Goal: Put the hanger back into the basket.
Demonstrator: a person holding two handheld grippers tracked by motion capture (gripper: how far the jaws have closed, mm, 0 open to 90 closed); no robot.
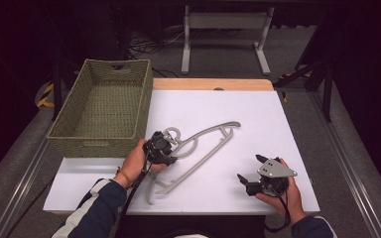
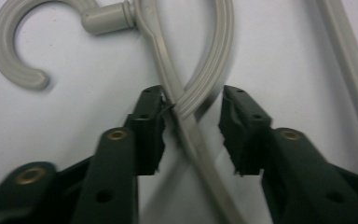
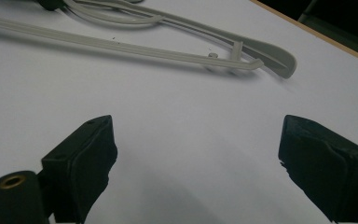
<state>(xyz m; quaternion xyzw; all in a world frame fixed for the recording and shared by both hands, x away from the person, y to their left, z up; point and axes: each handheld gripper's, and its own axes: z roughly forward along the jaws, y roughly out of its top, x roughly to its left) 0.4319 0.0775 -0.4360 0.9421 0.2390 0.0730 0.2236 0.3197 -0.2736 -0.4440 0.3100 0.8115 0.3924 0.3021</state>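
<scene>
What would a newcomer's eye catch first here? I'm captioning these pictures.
The grey clothes hanger lying slantwise mid-table, with the left tool open astride its crossing arms near the hook. Then the empty woven basket at the far left, and the right tool open over bare white table.

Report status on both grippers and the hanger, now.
Left gripper open, fingers straddling the grey hanger just below its hook. Right gripper open, holding nothing, off the hanger. Hanger flat on the table; woven basket stands clear.
</scene>
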